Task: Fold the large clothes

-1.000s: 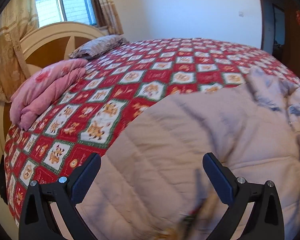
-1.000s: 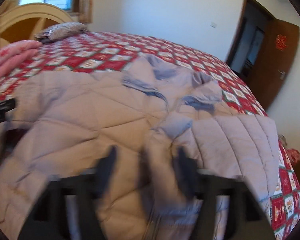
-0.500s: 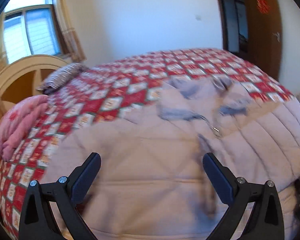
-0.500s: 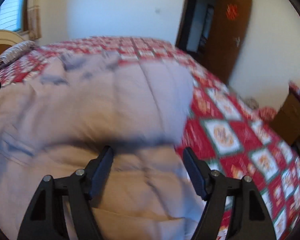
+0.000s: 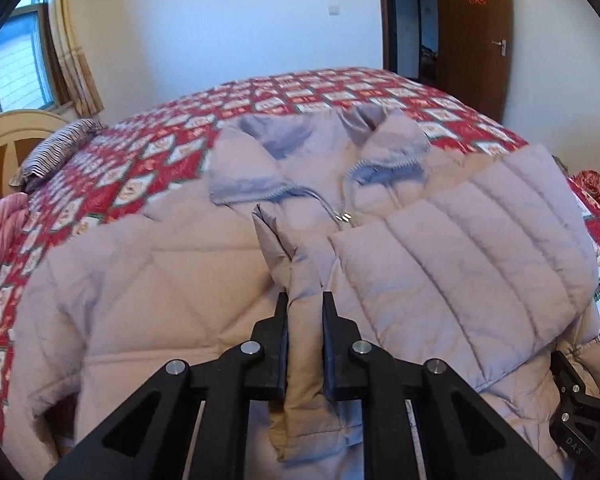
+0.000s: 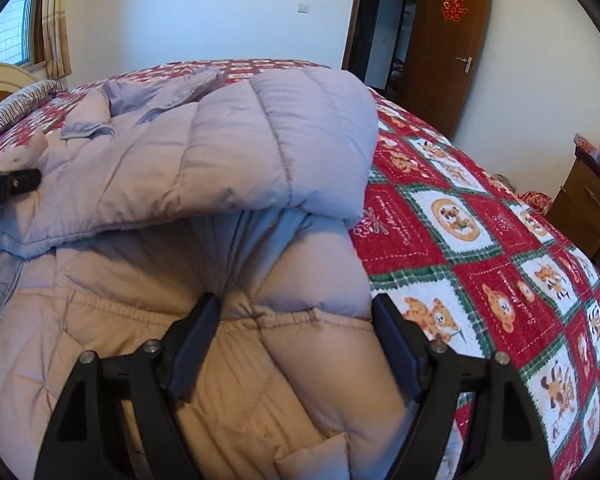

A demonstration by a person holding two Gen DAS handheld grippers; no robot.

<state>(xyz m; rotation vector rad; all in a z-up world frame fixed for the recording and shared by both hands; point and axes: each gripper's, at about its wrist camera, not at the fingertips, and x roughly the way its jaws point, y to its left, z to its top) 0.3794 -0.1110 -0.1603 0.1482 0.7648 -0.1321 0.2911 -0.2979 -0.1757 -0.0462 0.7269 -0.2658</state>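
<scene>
A big, puffy, pale lilac quilted coat (image 5: 172,280) is being spread out on a bed covered with a red, white and green patchwork quilt with little bear pictures (image 6: 480,248). The coat is lying front side up, with its collar (image 5: 260,160) pointing toward 12 o'clock in the left wrist view. Its small silver zipper pull (image 5: 345,217) is resting just below the collar.

In the left wrist view, the left black two-finger gripper (image 5: 305,312) is being held low at 6 o'clock. Its fingers are being pressed close together, and a thin raised fold of the coat's front edge (image 5: 300,280) is being pinched tight between them. One padded sleeve (image 5: 480,256) is lying folded across the coat's chest, out toward 3 o'clock.

In the right wrist view, the right black two-finger gripper (image 6: 298,320) is also sitting at 6 o'clock. Its fingers are being kept wide apart, with a fat puffy roll of the coat (image 6: 316,296) bulging between them. The fingers are right beside the roll, but it cannot be told if it is being squeezed. The folded sleeve (image 6: 260,140) is lying above it at 12 o'clock.

A striped pillow (image 5: 60,148) is being seen at 9 o'clock near the cream wooden headboard (image 5: 12,136). A brown wooden door (image 6: 448,40) with a red paper sign is standing open at 1 o'clock.
</scene>
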